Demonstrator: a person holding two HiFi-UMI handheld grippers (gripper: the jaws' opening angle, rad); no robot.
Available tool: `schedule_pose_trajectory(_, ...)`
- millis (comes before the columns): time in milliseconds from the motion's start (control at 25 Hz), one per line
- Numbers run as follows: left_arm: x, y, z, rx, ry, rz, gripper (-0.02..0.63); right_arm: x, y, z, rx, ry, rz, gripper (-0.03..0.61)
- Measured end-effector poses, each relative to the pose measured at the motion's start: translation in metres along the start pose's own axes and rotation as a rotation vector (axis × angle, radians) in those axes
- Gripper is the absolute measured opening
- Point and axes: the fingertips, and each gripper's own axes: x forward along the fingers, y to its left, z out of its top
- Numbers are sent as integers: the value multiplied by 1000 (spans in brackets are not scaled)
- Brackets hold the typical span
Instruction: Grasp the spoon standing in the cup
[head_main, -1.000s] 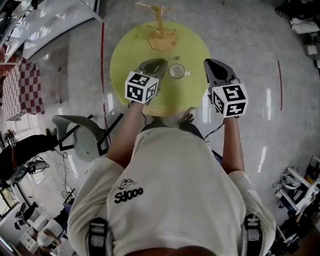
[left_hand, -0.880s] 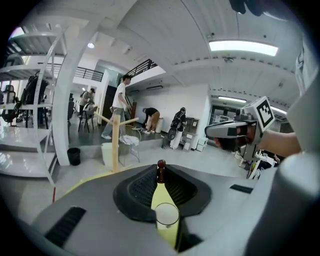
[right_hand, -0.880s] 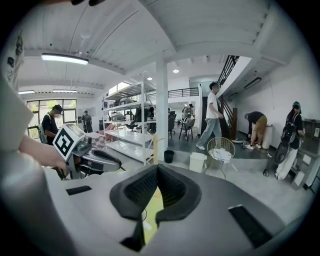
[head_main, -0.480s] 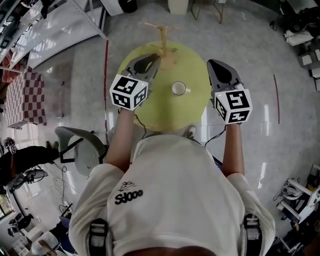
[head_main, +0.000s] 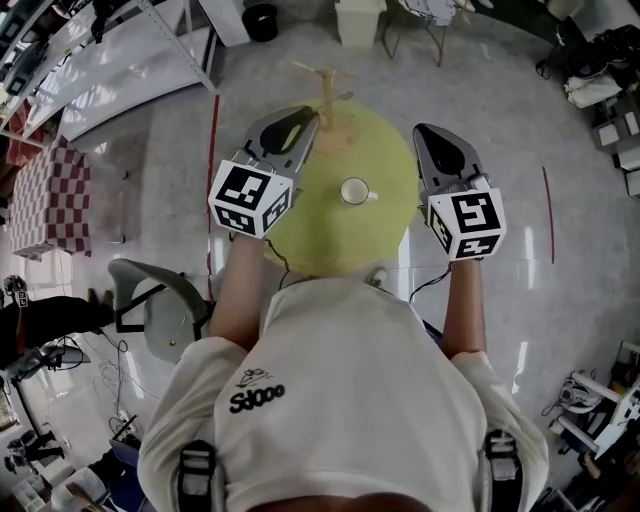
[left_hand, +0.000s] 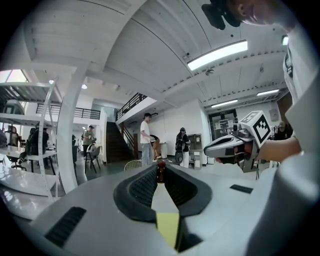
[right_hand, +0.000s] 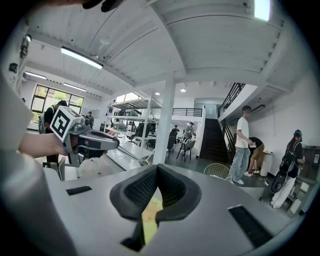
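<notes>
A white cup (head_main: 353, 190) stands mid-way on the round yellow-green table (head_main: 385, 225); I see no spoon in it. My left gripper (head_main: 308, 115) hangs raised over the table's far left edge, up and left of the cup. In the left gripper view its jaws (left_hand: 160, 170) are closed on a slim spoon (left_hand: 160, 173) whose dark end pokes out at the tips. My right gripper (head_main: 428, 130) hovers at the table's right edge, level with the cup, its pads (right_hand: 170, 187) together on nothing. Each gripper view shows the other gripper: right (left_hand: 235, 147), left (right_hand: 90, 140).
A wooden stand (head_main: 325, 85) rises at the table's far edge. A grey chair (head_main: 160, 290) is at my left, a checkered cloth (head_main: 50, 185) farther left. A bin (head_main: 260, 18) and shelving stand beyond. People (left_hand: 146, 140) stand in the hall near stairs.
My left gripper has risen from beside the cup and moved up and left, taking the spoon along. The right gripper has stayed about where it was. The table looks farther below.
</notes>
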Motion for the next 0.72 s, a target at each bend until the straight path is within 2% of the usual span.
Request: schedule_pose_trajectory(720, -7, -9, -8, -4, 24, 9, 60, -5, 8, -7, -10, 22, 24, 15)
